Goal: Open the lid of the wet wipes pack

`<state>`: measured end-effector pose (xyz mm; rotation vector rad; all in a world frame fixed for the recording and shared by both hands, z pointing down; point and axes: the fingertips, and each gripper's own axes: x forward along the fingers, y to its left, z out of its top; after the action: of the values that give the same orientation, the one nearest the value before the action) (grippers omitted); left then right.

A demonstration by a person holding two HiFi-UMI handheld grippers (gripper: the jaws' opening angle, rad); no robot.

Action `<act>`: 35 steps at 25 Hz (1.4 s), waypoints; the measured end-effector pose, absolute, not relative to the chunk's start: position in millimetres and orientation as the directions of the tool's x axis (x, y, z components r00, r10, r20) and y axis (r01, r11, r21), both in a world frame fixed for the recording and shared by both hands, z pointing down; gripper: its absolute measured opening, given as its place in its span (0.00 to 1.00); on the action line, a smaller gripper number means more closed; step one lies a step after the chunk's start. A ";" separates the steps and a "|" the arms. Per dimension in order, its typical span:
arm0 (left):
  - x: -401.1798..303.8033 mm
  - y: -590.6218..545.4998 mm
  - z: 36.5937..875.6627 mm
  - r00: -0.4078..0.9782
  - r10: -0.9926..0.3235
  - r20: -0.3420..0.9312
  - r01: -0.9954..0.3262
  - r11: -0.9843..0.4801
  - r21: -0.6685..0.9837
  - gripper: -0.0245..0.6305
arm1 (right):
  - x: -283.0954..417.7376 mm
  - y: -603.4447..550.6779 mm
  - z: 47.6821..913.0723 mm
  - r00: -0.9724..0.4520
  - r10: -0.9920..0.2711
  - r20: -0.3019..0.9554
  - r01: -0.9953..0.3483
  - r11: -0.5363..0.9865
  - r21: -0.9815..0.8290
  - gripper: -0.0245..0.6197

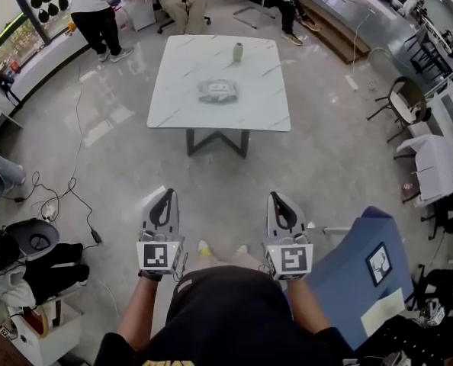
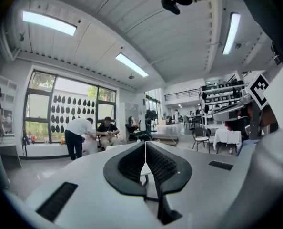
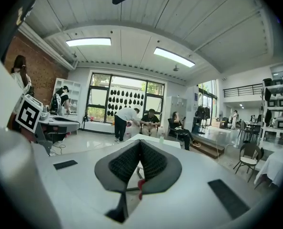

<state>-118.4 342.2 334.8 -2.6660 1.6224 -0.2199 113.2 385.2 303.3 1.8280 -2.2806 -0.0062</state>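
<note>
The wet wipes pack (image 1: 218, 91) lies flat in the middle of a white marble-look table (image 1: 173, 105), far ahead of me across open floor. My left gripper (image 1: 165, 198) is held low by my body, jaws pressed together with nothing between them. My right gripper (image 1: 280, 202) is held the same way beside it, also shut and empty. In the left gripper view the black ribbed pads (image 2: 153, 163) meet along a thin line. In the right gripper view the pads (image 3: 151, 162) touch too, and the table's edge (image 3: 148, 138) shows small beyond them.
A small pale bottle (image 1: 238, 52) stands near the table's far edge. A blue chair (image 1: 364, 273) sits at my right, bags and cables (image 1: 36, 242) at my left. Several people (image 1: 97, 10) are beyond the table. Chairs and a covered table (image 1: 432, 166) stand right.
</note>
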 end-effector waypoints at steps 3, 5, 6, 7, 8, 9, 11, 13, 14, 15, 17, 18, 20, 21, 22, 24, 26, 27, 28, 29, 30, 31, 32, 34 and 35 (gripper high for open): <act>-138.9 332.7 344.6 0.436 -0.887 0.150 -0.885 -0.453 -0.107 0.07 | 110.0 378.8 295.0 -0.160 -0.979 0.126 -0.973 0.178 0.146 0.04; -146.0 329.9 352.1 0.435 -0.886 0.160 -0.884 -0.454 -0.111 0.14 | 105.5 376.7 293.7 -0.160 -0.979 0.124 -0.971 0.178 0.156 0.04; -147.7 329.1 354.8 0.446 -0.881 0.157 -0.879 -0.464 -0.108 0.18 | 102.4 375.3 293.9 -0.164 -0.978 0.127 -0.970 0.183 0.160 0.04; -148.4 328.4 356.5 0.457 -0.876 0.158 -0.874 -0.475 -0.106 0.21 | 100.0 374.2 294.8 -0.166 -0.977 0.132 -0.970 0.186 0.156 0.04; -148.0 327.7 357.5 0.463 -0.871 0.166 -0.869 -0.483 -0.107 0.24 | 98.5 373.3 295.5 -0.167 -0.976 0.136 -0.970 0.188 0.151 0.04; -146.9 327.1 358.0 0.467 -0.866 0.180 -0.865 -0.489 -0.113 0.28 | 97.7 372.3 295.4 -0.169 -0.977 0.133 -0.970 0.189 0.152 0.04; -142.1 324.9 356.8 0.482 -0.854 0.195 -0.851 -0.510 -0.128 0.34 | 96.6 369.4 290.5 -0.170 -0.981 0.097 -0.968 0.185 0.169 0.04; -134.4 322.1 356.9 0.525 -0.833 0.177 -0.822 -0.550 -0.148 0.40 | 95.3 365.7 283.4 -0.161 -0.985 0.056 -0.970 0.169 0.175 0.06; -132.0 320.9 357.8 0.542 -0.823 0.169 -0.809 -0.566 -0.157 0.41 | 93.9 363.5 281.0 -0.158 -0.987 0.044 -0.972 0.163 0.172 0.09; -131.7 319.9 358.4 0.552 -0.818 0.161 -0.803 -0.574 -0.162 0.41 | 91.9 360.9 279.5 -0.157 -0.987 0.035 -0.973 0.160 0.168 0.13; -134.6 317.7 357.4 0.560 -0.816 0.139 -0.801 -0.577 -0.162 0.41 | 87.5 354.8 279.3 -0.161 -0.987 0.024 -0.973 0.162 0.167 0.20; -136.9 316.0 356.7 0.560 -0.819 0.126 -0.803 -0.574 -0.159 0.41 | 85.0 351.3 280.1 -0.166 -0.986 0.022 -0.971 0.168 0.173 0.24; -143.8 313.1 355.4 0.558 -0.824 0.101 -0.810 -0.567 -0.151 0.41 | 77.7 345.4 282.7 -0.183 -0.983 0.029 -0.964 0.185 0.189 0.31; -148.2 312.2 354.1 0.558 -0.825 0.089 -0.812 -0.565 -0.150 0.41 | 73.0 343.6 284.4 -0.190 -0.981 0.038 -0.961 0.193 0.197 0.32; -152.4 311.5 351.5 0.558 -0.827 0.073 -0.813 -0.562 -0.153 0.41 | 68.2 342.2 286.0 -0.195 -0.980 0.050 -0.957 0.201 0.209 0.33; -158.7 311.1 344.6 0.560 -0.828 0.036 -0.815 -0.558 -0.154 0.41 | 59.2 340.5 287.8 -0.202 -0.977 0.072 -0.949 0.213 0.234 0.33; -162.8 310.4 342.2 0.557 -0.831 0.016 -0.820 -0.553 -0.147 0.41 | 51.2 340.2 286.9 -0.204 -0.976 0.076 -0.945 0.217 0.243 0.33; -163.6 307.7 342.8 0.554 -0.832 0.011 -0.823 -0.550 -0.141 0.40 | 48.2 338.8 286.3 -0.205 -0.976 0.073 -0.945 0.217 0.246 0.33; -163.3 303.5 343.4 0.553 -0.833 0.006 -0.826 -0.548 -0.133 0.40 | 45.8 336.1 286.4 -0.207 -0.976 0.070 -0.943 0.218 0.253 0.33; -162.5 298.7 344.1 0.552 -0.834 0.002 -0.827 -0.548 -0.125 0.39 | 44.1 332.4 287.8 -0.210 -0.975 0.073 -0.938 0.221 0.266 0.33; -162.1 293.2 344.9 0.551 -0.834 0.003 -0.828 -0.547 -0.121 0.39 | 42.6 327.1 290.6 -0.213 -0.973 0.084 -0.931 0.228 0.286 0.33; -162.4 286.2 345.4 0.551 -0.834 0.011 -0.826 -0.547 -0.133 0.39 | 41.1 319.6 294.5 -0.218 -0.970 0.105 -0.919 0.241 0.314 0.33; -163.6 277.6 344.9 0.554 -0.832 0.024 -0.817 -0.549 -0.178 0.38 | 38.7 309.2 299.5 -0.226 -0.965 0.133 -0.903 0.259 0.343 0.33; -166.4 256.4 341.9 0.571 -0.819 0.055 -0.755 -0.550 -0.358 0.37 | 32.7 282.7 311.3 -0.248 -0.952 0.179 -0.880 0.298 0.369 0.33; -166.6 244.8 343.0 0.574 -0.816 0.071 -0.723 -0.545 -0.425 0.37 | 32.2 268.9 316.4 -0.257 -0.949 0.182 -0.881 0.307 0.359 0.33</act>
<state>-166.6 244.8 343.0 -2.4586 1.2525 -0.3719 32.2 268.9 316.4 1.6388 -2.2199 -0.2606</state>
